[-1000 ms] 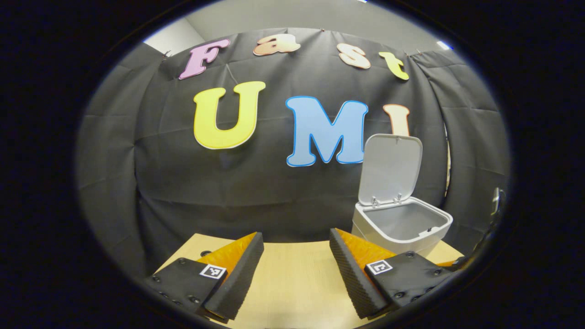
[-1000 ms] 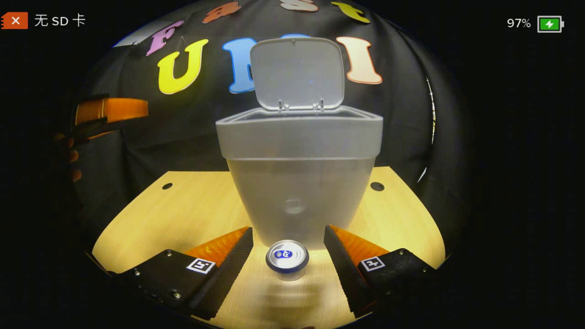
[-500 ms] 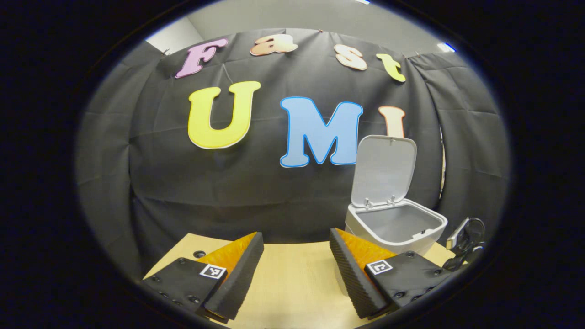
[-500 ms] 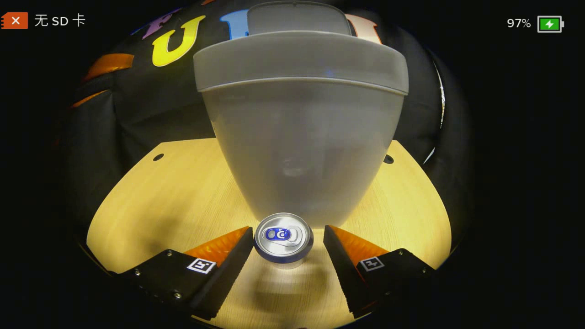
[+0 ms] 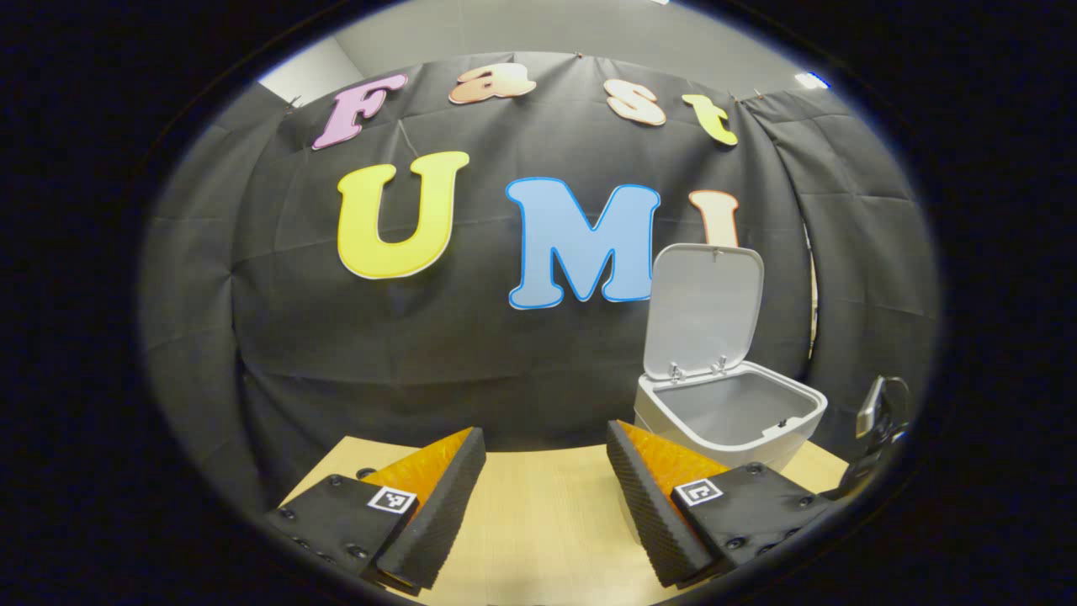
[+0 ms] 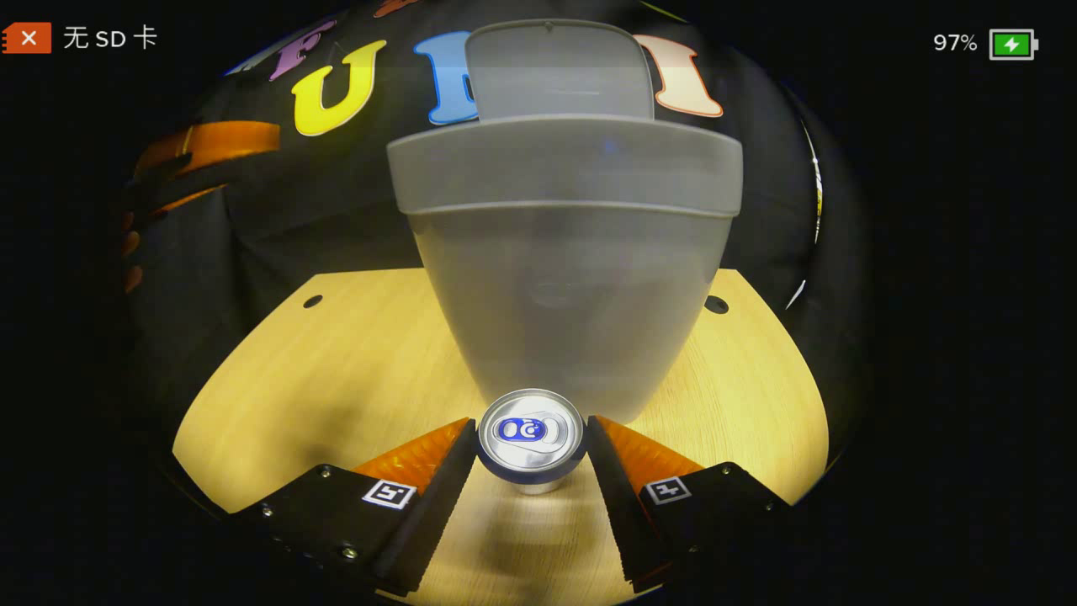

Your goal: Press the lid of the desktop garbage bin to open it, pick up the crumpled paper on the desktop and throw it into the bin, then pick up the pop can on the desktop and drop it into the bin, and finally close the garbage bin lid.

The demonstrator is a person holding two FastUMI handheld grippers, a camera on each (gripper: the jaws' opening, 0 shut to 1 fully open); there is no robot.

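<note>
Aluminium pop can (image 6: 531,436) top between right hand-held gripper (image 6: 531,459) fingers, contact unclear, bin (image 6: 564,252) inside hidden, left hand-held gripper (image 5: 545,497) agape, empty

Pop can (image 6: 531,434) on desk (image 6: 336,370), before bin (image 6: 564,278).

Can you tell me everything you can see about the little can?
The can is a small metal drink can, silver with a blue band under its rim. It stands upright on the wooden table, just in front of the grey bin. We look down on its shiny top, where the pull tab lies flat, so it looks unopened. The right gripper has a finger against each side of it. Most of its body is hidden from above.
</note>
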